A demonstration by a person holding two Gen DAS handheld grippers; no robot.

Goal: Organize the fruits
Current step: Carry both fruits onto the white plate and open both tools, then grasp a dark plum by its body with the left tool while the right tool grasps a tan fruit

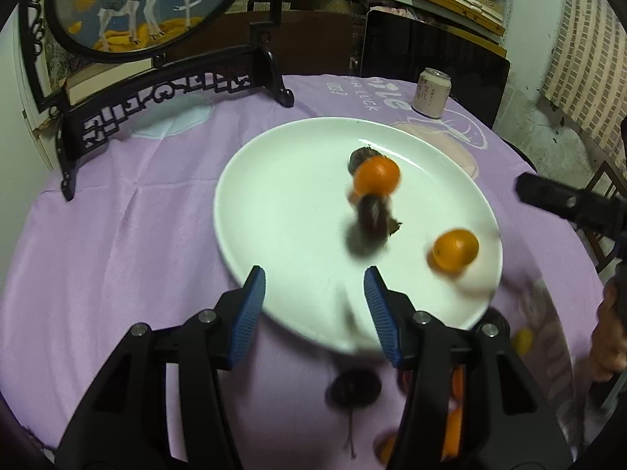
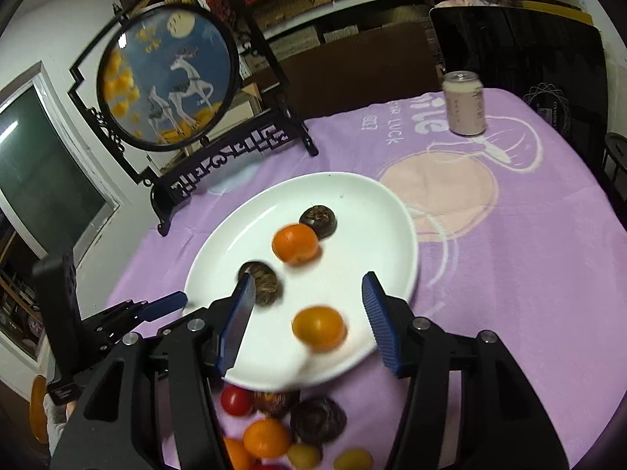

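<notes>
The left hand-held gripper [image 1: 313, 293] points steeply downward, its blue pads parted with nothing between them. The right hand-held gripper [image 2: 307, 305] tilts down too — jaws apart, empty, gripping nothing.

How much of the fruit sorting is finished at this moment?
Done: four fruits lie on the white plate, two oranges and two dark fruits. In hand: nothing; the left gripper and right gripper are open. Left: a pile of fruits on the purple cloth.
</notes>
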